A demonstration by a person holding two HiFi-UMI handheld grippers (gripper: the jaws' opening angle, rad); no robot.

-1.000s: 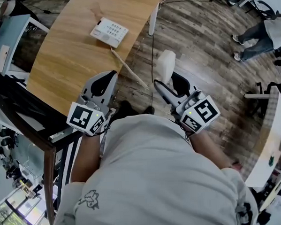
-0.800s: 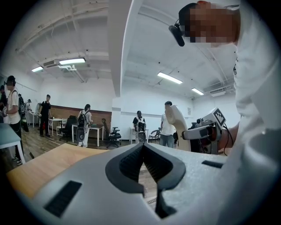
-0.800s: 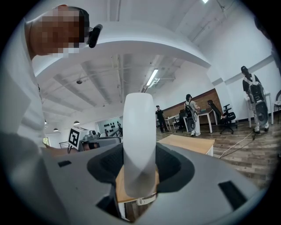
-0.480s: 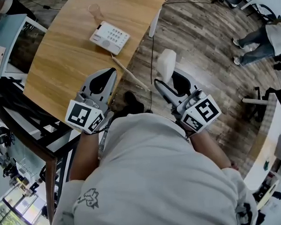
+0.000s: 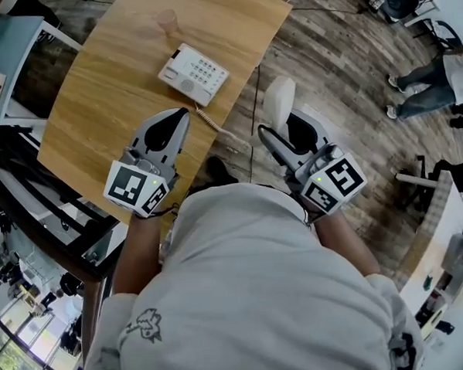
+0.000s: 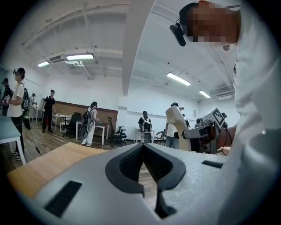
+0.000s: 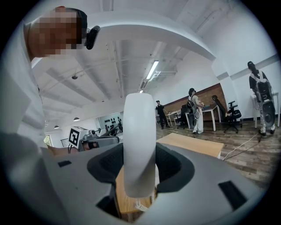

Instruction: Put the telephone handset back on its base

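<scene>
Telephone handset (image 5: 280, 100), white, off its base: clamped upright between the jaws of the right hand-held gripper (image 5: 286, 127), its upper end standing clear above them, held over the wood-plank floor (image 5: 342, 74) just right of the desk's edge. Right gripper view: jaws of the right hand-held gripper (image 7: 139, 162) closed on the handset (image 7: 139, 145) at mid-length; coiled cord (image 7: 139, 205) hangs from its lower end. Telephone base (image 5: 193, 69), white with keypad, flat on the wooden desk (image 5: 110, 86) near its right edge, to the far left of the handset and apart from it; coiled cord (image 5: 210, 118) runs from the base off the desk edge. Left hand-held gripper (image 5: 183, 112) over the desk, nearer than the base; its own view shows the left hand-held gripper (image 6: 143, 147) with jaw tips pressed together, holding nothing. Person's legs (image 5: 427, 69) at far right on the floor.
</scene>
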